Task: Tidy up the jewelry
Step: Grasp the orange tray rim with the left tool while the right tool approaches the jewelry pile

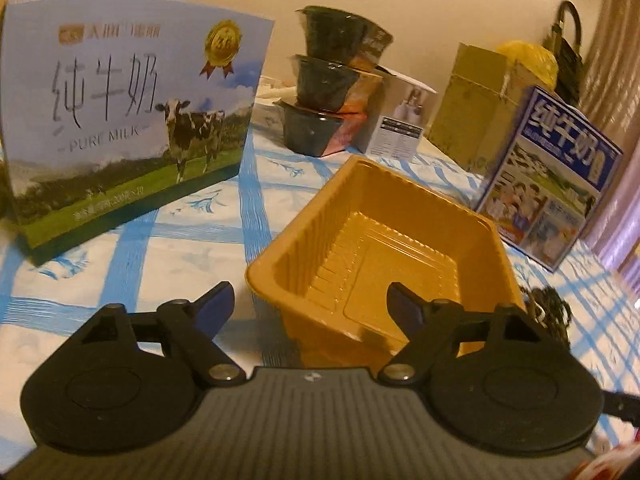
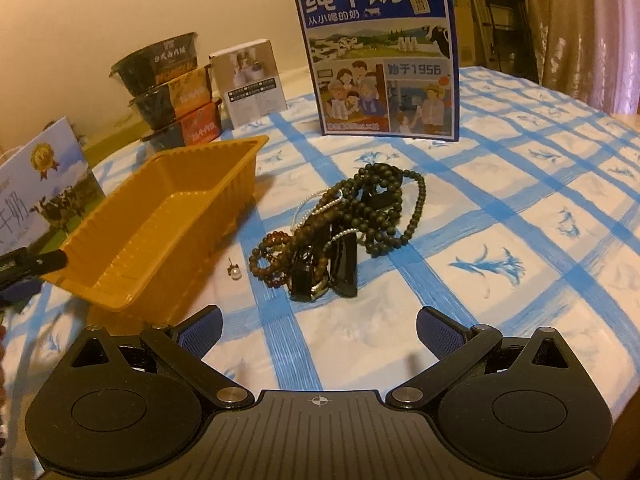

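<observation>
On a blue-checked white cloth (image 2: 500,208) before a cream wall, milk cartons (image 2: 380,48) and stacked bowls (image 2: 168,88) stand behind. Tangled dark bead strings (image 2: 340,228) lie beside the empty orange tray (image 2: 160,216), a pearl stud (image 2: 235,273) between; both the left gripper (image 1: 312,304) and right gripper (image 2: 319,330) gape, holding nothing

A blue-checked tablecloth (image 2: 520,216) carries an empty orange tray (image 2: 160,216), a bead-jewelry heap (image 2: 344,224), a pearl earring (image 2: 235,273), 2 milk cartons (image 2: 380,52) and 3 stacked bowls (image 2: 168,92).

A home: checked tablecloth (image 2: 500,216), milk cartons (image 2: 380,52), curtain (image 2: 580,28).
</observation>
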The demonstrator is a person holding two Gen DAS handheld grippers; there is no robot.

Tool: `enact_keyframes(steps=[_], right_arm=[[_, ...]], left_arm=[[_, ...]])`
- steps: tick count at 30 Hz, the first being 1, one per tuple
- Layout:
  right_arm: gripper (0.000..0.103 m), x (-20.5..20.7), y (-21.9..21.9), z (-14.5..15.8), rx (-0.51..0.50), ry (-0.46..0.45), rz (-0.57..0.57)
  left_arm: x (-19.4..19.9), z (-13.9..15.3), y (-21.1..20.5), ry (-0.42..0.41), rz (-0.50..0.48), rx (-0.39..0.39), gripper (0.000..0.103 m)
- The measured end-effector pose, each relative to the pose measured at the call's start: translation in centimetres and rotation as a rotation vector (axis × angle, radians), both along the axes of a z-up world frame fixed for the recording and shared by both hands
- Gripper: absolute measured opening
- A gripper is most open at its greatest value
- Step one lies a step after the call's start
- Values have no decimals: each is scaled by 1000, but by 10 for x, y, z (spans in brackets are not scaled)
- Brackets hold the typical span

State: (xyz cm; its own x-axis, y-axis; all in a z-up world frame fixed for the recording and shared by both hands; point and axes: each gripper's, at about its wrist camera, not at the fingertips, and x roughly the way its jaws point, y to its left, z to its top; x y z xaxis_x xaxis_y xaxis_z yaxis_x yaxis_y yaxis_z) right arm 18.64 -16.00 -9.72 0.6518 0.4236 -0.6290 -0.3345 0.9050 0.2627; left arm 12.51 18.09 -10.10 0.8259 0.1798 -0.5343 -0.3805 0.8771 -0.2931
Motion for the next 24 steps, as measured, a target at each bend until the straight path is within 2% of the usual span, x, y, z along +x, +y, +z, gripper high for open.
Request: enact_keyframes(steps=[4,7,9,14,17,18,20,24], right_arm=[[103,10,-2,-3,36,7,-20],[103,15,-4,-5,52,-7,-36],[103,17,-4,-5,51,-14,-42],[102,19,-4,-7,38,-34,-48],[91,20,-4,-9,33,-33,-42],[88,21,-4,-10,34,-30,-39],[82,21,-4,-12,37,-30,-31],[70,20,1,-9,28,-66,5]], left_arm=[[14,-11,6,-4,26,7,71],[23,-19,8,2,34,13,60],[27,-24,8,4,40,16,51],[36,-29,7,-3,46,32,40],[39,-29,6,-11,53,58,33],[39,-28,6,-16,53,67,26],[39,-25,6,-33,52,84,21],[35,-17,-2,-68,39,163,19]])
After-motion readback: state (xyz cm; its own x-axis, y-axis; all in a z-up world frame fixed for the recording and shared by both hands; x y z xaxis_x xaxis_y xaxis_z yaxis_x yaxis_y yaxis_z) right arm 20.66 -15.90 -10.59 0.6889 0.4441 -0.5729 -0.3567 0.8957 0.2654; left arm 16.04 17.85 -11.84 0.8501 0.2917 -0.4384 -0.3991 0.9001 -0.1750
